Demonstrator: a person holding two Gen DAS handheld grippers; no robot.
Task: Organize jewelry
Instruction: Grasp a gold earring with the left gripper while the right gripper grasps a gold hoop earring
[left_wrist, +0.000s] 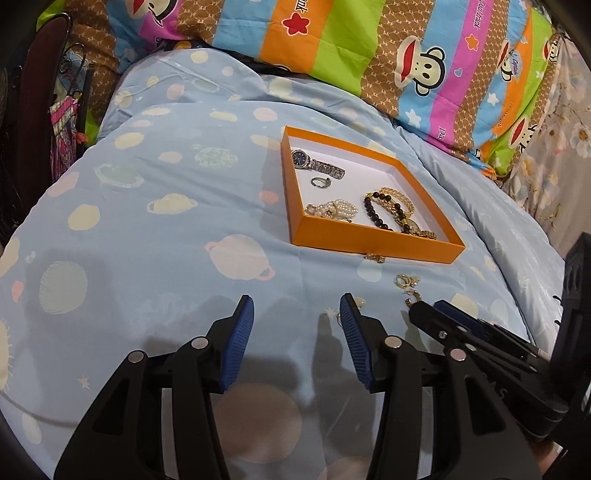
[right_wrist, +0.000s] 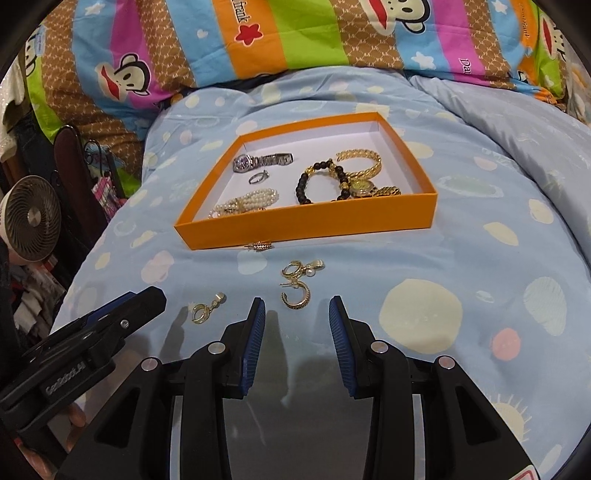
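Observation:
An orange tray (right_wrist: 306, 227) (left_wrist: 373, 245) lies on the blue bedspread and holds a silver watch (right_wrist: 263, 161), a ring (right_wrist: 258, 177), a pearl bracelet (right_wrist: 245, 203), a dark bead bracelet (right_wrist: 317, 182) and gold pieces (right_wrist: 364, 173). Loose gold earrings lie in front of it: a hoop (right_wrist: 296, 295), a pearl pair (right_wrist: 303, 268), a small one at the left (right_wrist: 207, 308), and a clasp (right_wrist: 260, 246) against the tray wall. My right gripper (right_wrist: 297, 310) is open just short of the hoop. My left gripper (left_wrist: 297, 308) is open and empty over the bedspread, left of the earrings (left_wrist: 406, 282).
Striped cartoon-monkey pillows (right_wrist: 258, 40) line the back of the bed. A small fan (right_wrist: 31, 218) and clutter stand off the bed's left edge. The left gripper's body (right_wrist: 85, 339) shows at the right view's lower left.

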